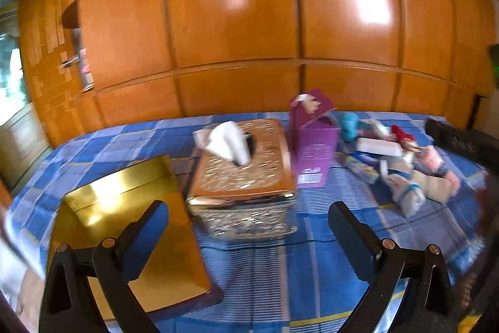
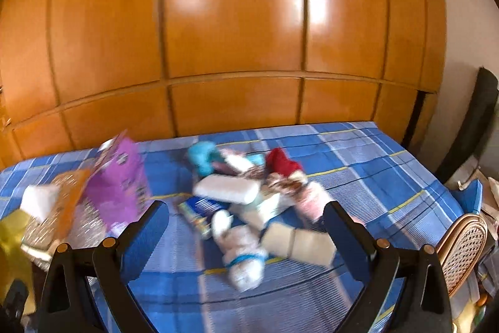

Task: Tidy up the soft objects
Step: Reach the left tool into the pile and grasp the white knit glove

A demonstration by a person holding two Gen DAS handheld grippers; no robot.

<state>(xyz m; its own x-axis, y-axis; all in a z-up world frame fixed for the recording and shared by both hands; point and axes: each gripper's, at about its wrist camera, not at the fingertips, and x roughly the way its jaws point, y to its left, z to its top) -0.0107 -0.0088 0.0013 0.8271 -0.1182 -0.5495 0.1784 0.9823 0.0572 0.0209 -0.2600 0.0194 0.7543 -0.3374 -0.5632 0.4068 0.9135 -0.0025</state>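
Observation:
A pile of soft objects lies on the blue checked tablecloth: a white pack, a teal item, a red item, a pink item, a beige pad and a white rolled item with a blue band. The pile also shows in the left wrist view at the right. My right gripper is open and empty, hovering just in front of the pile. My left gripper is open and empty, in front of an ornate tissue box.
A purple box stands behind the tissue box; it also shows in the right wrist view. An open gold box sits at the left. A wooden wardrobe backs the table. A wicker chair stands at the right edge.

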